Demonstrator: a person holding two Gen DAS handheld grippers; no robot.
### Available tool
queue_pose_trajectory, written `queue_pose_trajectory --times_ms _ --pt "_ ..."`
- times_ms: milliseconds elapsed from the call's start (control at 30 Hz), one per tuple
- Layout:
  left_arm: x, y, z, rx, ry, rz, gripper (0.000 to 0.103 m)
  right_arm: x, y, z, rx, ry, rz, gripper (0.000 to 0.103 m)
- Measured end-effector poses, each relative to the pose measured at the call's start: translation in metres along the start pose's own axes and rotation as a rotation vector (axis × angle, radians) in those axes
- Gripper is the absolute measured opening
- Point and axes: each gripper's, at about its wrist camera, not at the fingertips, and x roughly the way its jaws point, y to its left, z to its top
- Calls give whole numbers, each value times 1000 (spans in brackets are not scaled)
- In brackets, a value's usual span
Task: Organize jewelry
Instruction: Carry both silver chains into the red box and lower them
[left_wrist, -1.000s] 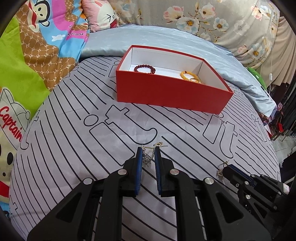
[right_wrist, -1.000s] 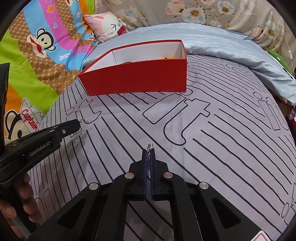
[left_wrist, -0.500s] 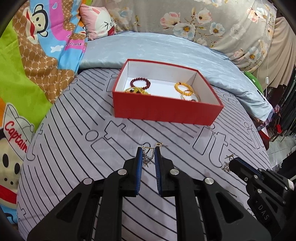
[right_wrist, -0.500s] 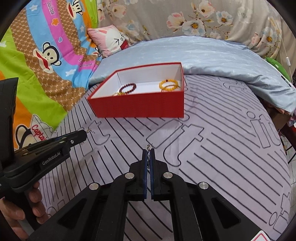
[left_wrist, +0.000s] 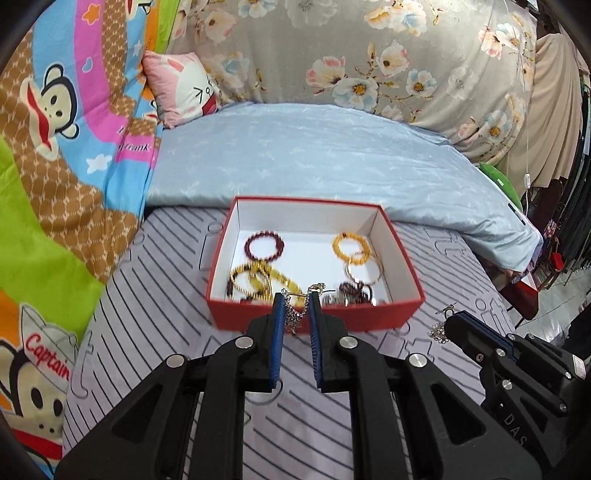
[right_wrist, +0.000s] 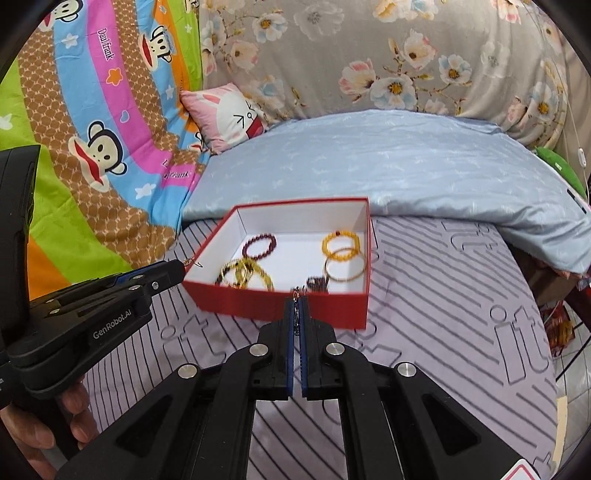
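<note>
A red box (left_wrist: 314, 314) with a white inside sits on the striped bed cover; it also shows in the right wrist view (right_wrist: 280, 306). It holds a dark red bead bracelet (left_wrist: 264, 245), amber bracelets (left_wrist: 351, 248) and several other pieces. My left gripper (left_wrist: 296, 301) is shut on a silver dangling earring (left_wrist: 293, 315), held above the box's near wall. My right gripper (right_wrist: 296, 302) is shut on a second earring (right_wrist: 296, 295) just before the box's near wall. The right gripper also shows in the left wrist view (left_wrist: 448, 319), its earring (left_wrist: 437, 330) hanging.
The striped grey cover (right_wrist: 443, 295) spreads around the box. A pale blue quilt (left_wrist: 332, 158) lies behind it. A pink pillow (left_wrist: 184, 86) and a cartoon monkey blanket (left_wrist: 55, 147) lie at the left. The bed's edge drops off at the right (right_wrist: 546, 295).
Both grippers have risen and moved forward toward the red box with their earrings; the box's inside now shows fully.
</note>
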Motion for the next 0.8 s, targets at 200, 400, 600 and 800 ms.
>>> queue_pose_trajectory --times_ms 200,400,600,800 --pt "17 1 25 -8 -14 22 13 14 0 27 -8 -27 8 3" --pt "37 5 49 -13 -27 36 13 36 -1 49 -22 -34 8 3" --pt "59 2 64 -5 -29 47 13 61 -2 63 -33 -27 9 3" --pt "83 5 67 -10 -8 52 13 85 -8 66 -25 -4 10 3"
